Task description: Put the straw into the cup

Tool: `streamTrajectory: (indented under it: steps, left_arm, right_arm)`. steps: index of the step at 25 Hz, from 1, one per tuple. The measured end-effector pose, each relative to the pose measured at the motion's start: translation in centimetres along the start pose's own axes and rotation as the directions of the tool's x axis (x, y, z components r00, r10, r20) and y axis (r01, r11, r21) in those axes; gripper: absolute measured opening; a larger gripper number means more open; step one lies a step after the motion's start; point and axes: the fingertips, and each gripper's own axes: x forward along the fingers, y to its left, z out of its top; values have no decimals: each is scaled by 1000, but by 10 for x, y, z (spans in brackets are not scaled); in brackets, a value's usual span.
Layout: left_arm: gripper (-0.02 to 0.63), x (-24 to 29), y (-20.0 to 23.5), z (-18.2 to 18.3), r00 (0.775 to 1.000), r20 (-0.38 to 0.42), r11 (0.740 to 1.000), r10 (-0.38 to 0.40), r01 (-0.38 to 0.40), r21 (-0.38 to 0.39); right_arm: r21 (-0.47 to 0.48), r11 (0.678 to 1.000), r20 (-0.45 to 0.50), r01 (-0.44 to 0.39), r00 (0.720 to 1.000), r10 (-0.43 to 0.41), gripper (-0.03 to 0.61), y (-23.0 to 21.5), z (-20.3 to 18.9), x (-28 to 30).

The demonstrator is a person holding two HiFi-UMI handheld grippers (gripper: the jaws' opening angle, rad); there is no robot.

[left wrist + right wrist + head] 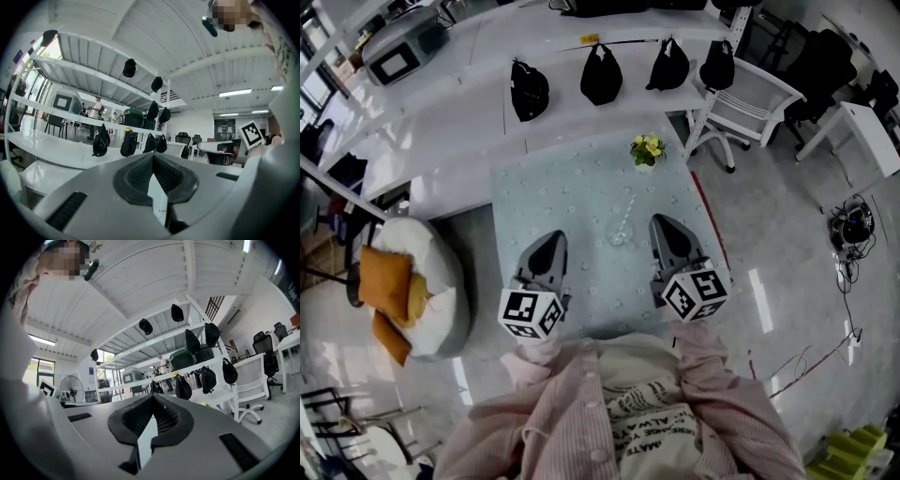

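I hold two hand-held grippers. The left hand-held gripper [550,238] has its jaws closed tip to tip on nothing, and the right hand-held gripper [663,225] is closed and empty too. Both point level and away from me, side by side above the near part of the pale grey-green dotted desk [534,192]. My two pink striped sleeves [546,358] run back from them.

Between and just ahead of the two tips stands one small clear glass cup [620,238] on the desk. One thin clear straw [628,210] leans out of it toward the far right, its lower end in the cup. At the far edge sits one small pot of yellow flowers [647,148]. Beyond it, four black bags [601,75] hang along a white shelf.

Only the head view shows the cup, the straw and the desk top. The left gripper view shows the closed left hand-held gripper [153,159] and, at the right, the other gripper's marker cube [251,134]. The right gripper view shows the closed right hand-held gripper [152,399] and one standing fan [71,390].
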Motion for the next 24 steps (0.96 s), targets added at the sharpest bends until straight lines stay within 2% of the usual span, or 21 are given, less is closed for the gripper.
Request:
streamTrajectory:
  steps: [24]
  left_arm:
    - [0,1,-1,0,999,-16,998,39,-38,41]
  right_arm:
    - [-37,999,-13,12,1000,-12,-2,-11,-4,-5]
